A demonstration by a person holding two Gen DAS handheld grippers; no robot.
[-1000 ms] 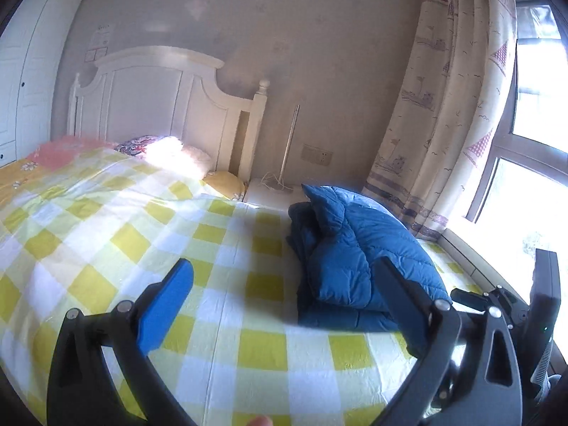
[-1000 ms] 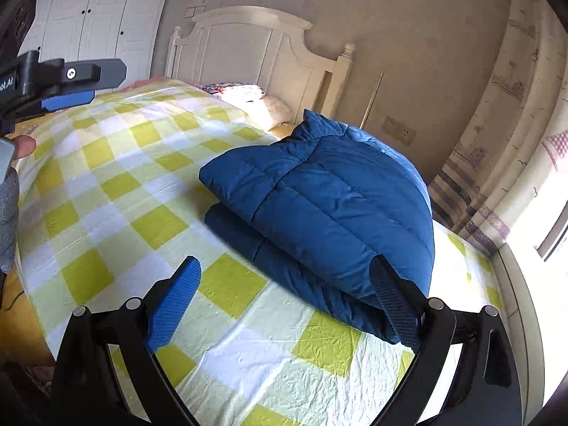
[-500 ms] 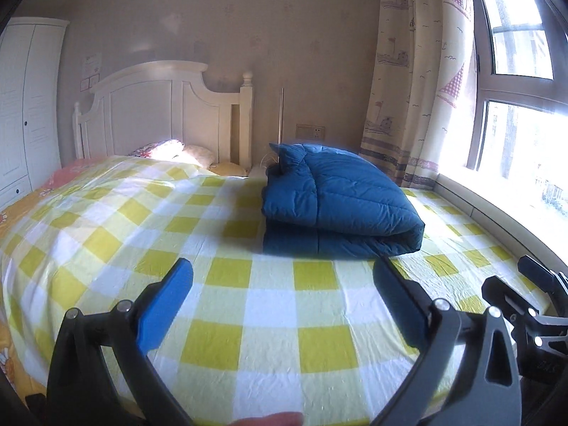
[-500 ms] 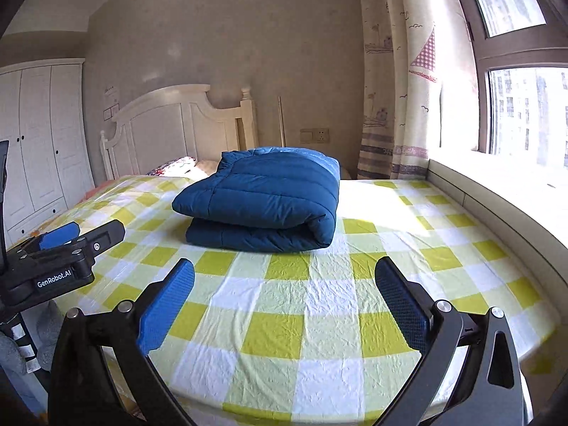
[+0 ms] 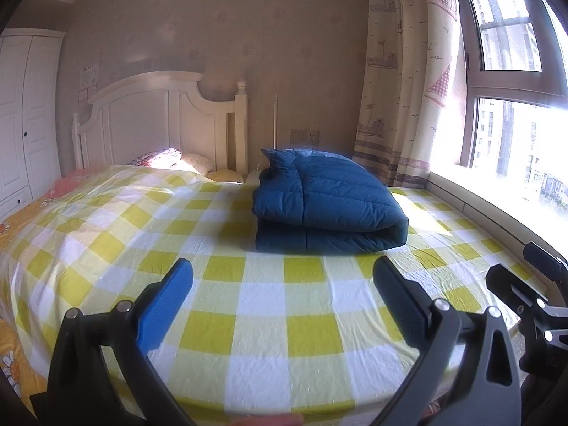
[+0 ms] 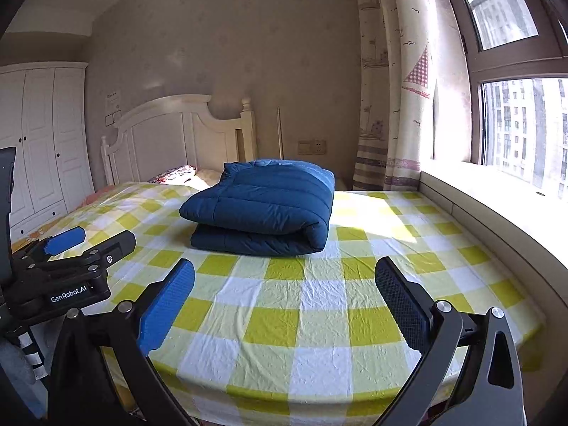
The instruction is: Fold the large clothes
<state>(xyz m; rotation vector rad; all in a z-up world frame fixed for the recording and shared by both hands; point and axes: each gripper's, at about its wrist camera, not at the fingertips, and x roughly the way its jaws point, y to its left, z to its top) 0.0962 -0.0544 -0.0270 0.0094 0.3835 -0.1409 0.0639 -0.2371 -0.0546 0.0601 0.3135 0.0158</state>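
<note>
A folded blue jacket (image 5: 328,202) lay on the yellow-checked bed (image 5: 262,323), toward the headboard (image 5: 163,120) and the curtained window side, its layers stacked in a thick bundle; a second before, both cameras had hung close over it, and they had since drawn back to the foot of the bed, well apart from the bundle; the left gripper (image 5: 283,300) stood with jaws wide apart and nothing between them; the right gripper (image 6: 284,300), its jaws having just been opening, was likewise spread and empty; neither touched cloth; in the right view the left gripper showed at the left edge, also clear of the jacket; the retreat suggested the fold was finished and the garment released.
</note>
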